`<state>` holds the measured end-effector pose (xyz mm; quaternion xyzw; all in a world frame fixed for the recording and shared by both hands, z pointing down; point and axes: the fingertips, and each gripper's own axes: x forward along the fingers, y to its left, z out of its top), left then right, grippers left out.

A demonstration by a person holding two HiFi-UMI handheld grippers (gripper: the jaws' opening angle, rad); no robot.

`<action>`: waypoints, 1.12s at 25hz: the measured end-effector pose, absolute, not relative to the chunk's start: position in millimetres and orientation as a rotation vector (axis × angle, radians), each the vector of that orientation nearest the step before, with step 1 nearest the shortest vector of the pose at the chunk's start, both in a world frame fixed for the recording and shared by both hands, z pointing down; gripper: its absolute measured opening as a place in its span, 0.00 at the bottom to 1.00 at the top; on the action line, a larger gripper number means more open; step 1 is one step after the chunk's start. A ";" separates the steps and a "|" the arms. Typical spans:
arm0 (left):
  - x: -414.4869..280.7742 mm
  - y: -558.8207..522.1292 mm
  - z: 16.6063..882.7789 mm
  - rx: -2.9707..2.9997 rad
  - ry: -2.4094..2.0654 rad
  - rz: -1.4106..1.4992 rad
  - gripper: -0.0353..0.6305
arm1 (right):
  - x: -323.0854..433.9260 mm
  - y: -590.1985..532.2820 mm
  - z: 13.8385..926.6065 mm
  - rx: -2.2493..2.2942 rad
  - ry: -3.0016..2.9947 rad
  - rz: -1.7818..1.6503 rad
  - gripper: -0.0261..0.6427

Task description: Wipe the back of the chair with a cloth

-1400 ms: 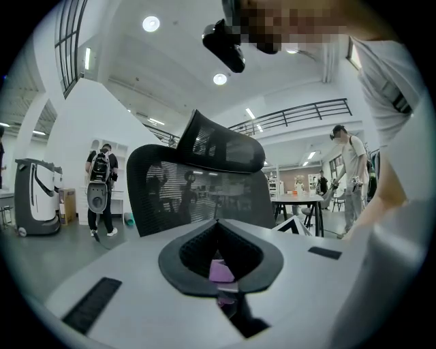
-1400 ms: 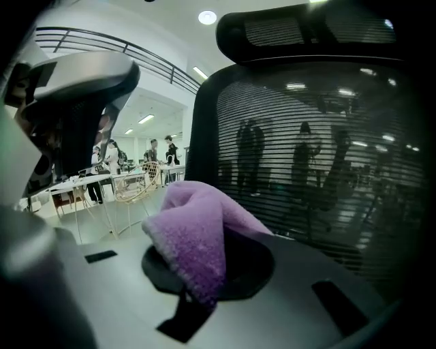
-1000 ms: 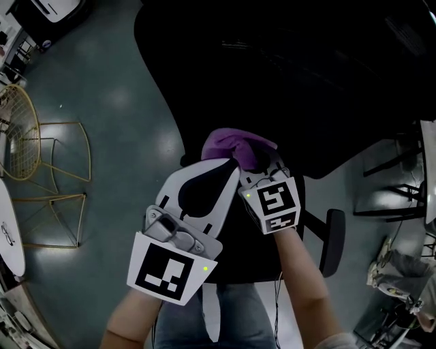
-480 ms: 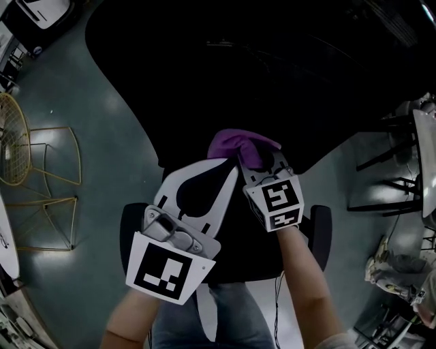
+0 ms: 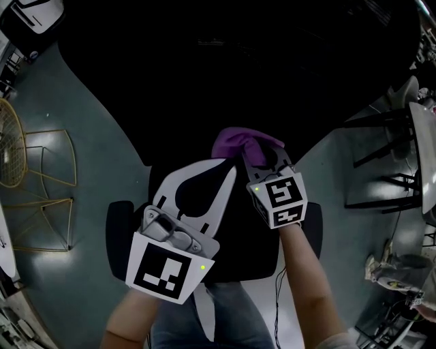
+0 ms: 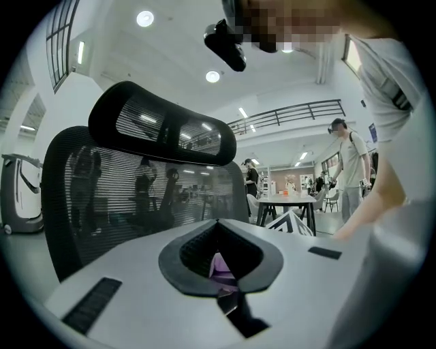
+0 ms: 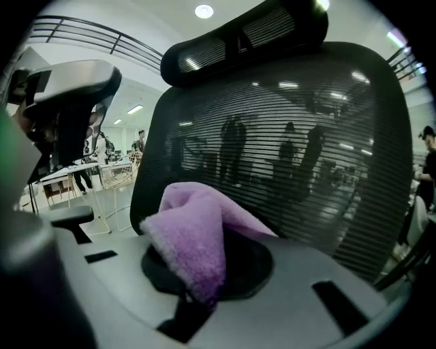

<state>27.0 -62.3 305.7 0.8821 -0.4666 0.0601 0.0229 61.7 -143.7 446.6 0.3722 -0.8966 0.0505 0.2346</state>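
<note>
Grey-green floor (image 5: 102, 116) and a yellow wire chair (image 5: 27, 157) at left, caught only from the head view; from the gripper views alone, upright mesh chair back (image 7: 293, 157) with headrest (image 7: 245, 34) on top. Right gripper (image 7: 201, 290) clenched on a purple cloth (image 7: 194, 232), fold rising toward the mesh. Left gripper (image 6: 221, 276) just beside, closed on a purple sliver of it.

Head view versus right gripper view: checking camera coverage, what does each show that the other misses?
Head view only: the person's forearms and the black-and-white marker cubes. Right gripper view only: a round ceiling light and the chair's black mesh headrest. Both: the fluffy purple cloth clamped in the right hand-held gripper, and the black mesh office chair.
</note>
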 end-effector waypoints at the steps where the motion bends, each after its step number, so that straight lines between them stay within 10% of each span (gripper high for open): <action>1: 30.3 -62.2 306.0 2.731 -1.445 0.188 0.07 | 66.9 -144.5 446.9 1.027 -2.459 0.142 0.11; 28: 104.5 -66.5 311.0 2.790 -1.350 0.222 0.07 | 158.8 -149.3 448.7 1.095 -2.430 0.169 0.11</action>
